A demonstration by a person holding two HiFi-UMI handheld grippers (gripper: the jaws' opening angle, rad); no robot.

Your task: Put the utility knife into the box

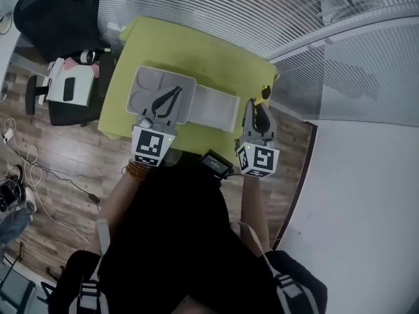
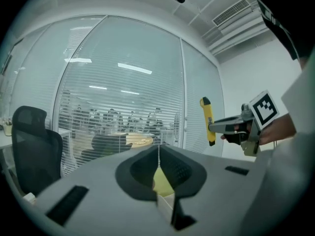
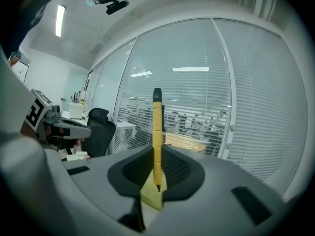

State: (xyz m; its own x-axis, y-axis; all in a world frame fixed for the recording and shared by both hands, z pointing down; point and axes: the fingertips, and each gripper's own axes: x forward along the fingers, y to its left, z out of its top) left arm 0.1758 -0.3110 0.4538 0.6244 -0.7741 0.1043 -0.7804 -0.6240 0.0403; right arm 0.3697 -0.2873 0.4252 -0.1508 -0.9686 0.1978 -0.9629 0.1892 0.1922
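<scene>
Yellow-green table bears the open grey box, with a pale flat panel, perhaps its lid, just beside it. The left gripper is over the box with its jaws pressed together on nothing, while the right gripper, near the table's right edge, clamps the yellow utility knife upright. The pick-up appears complete; carrying the knife across to the box and releasing it inside is judged still to come.
</scene>
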